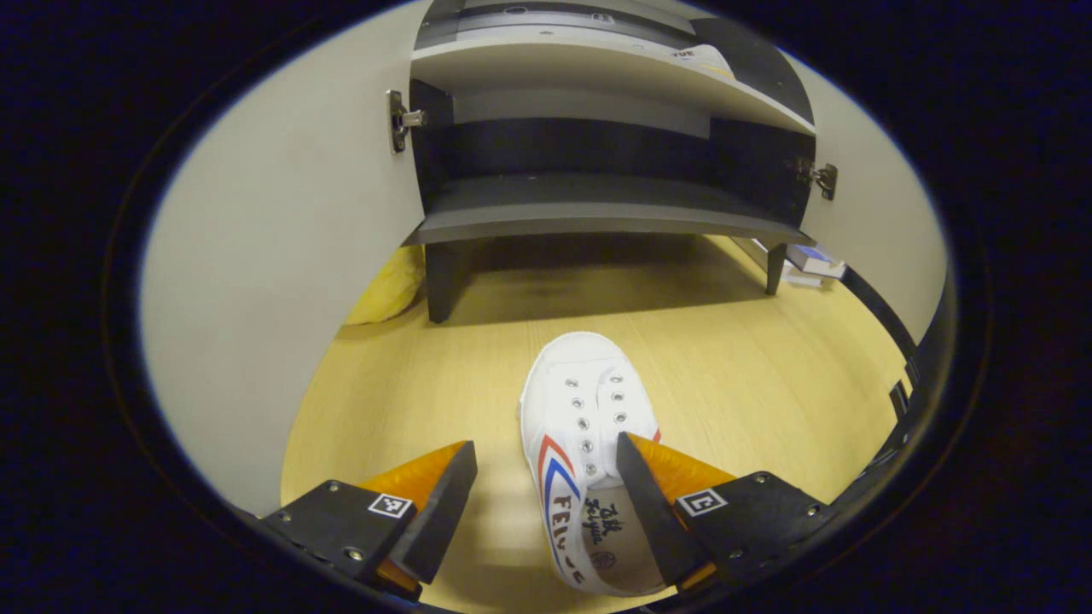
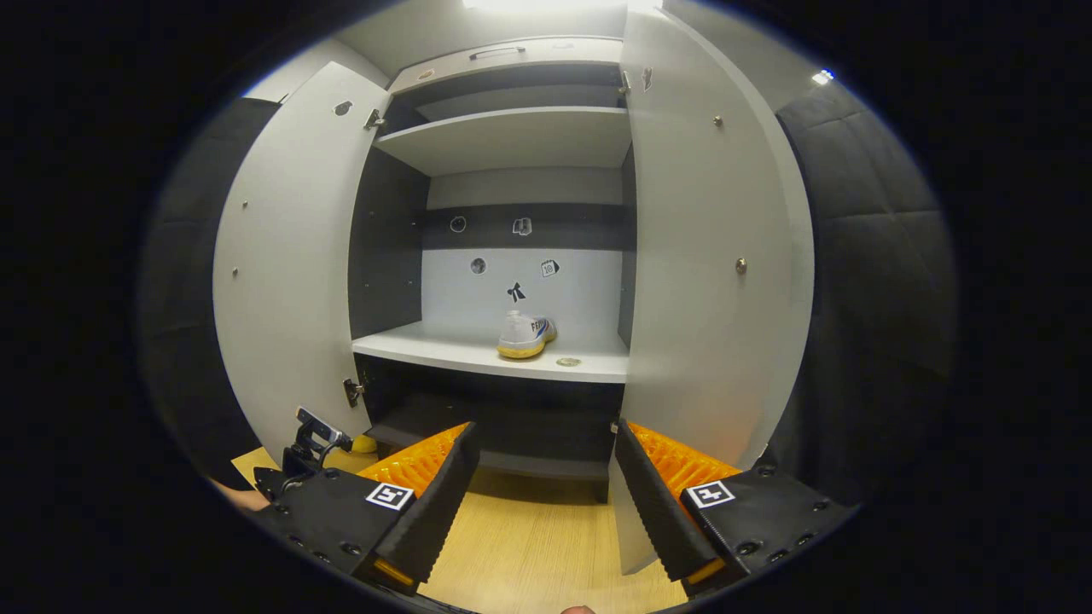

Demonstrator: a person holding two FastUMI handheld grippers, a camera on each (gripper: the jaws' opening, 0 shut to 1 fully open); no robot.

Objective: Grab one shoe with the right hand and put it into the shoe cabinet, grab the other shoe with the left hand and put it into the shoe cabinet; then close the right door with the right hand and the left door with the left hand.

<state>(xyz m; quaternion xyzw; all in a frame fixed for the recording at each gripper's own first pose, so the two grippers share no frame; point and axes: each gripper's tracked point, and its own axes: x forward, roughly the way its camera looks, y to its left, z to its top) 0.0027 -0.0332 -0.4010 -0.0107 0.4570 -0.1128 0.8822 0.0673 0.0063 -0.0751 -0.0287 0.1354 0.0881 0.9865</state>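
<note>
1 white shoe [image 1: 589, 426] on floor, another [image 2: 524, 334] on cabinet shelf [image 2: 444, 348]

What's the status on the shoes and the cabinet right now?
Left claw open, low over the shoe on the floor, not gripping. Right claw open, empty. Other shoe on the cabinet shelf. Both doors open, path clear.

The left gripper [image 1: 546, 503], jaws spread, hangs over a white canvas shoe [image 1: 584, 443] on the wooden floor [image 1: 751, 375] before the open shoe cabinet [image 1: 597, 205].
</note>
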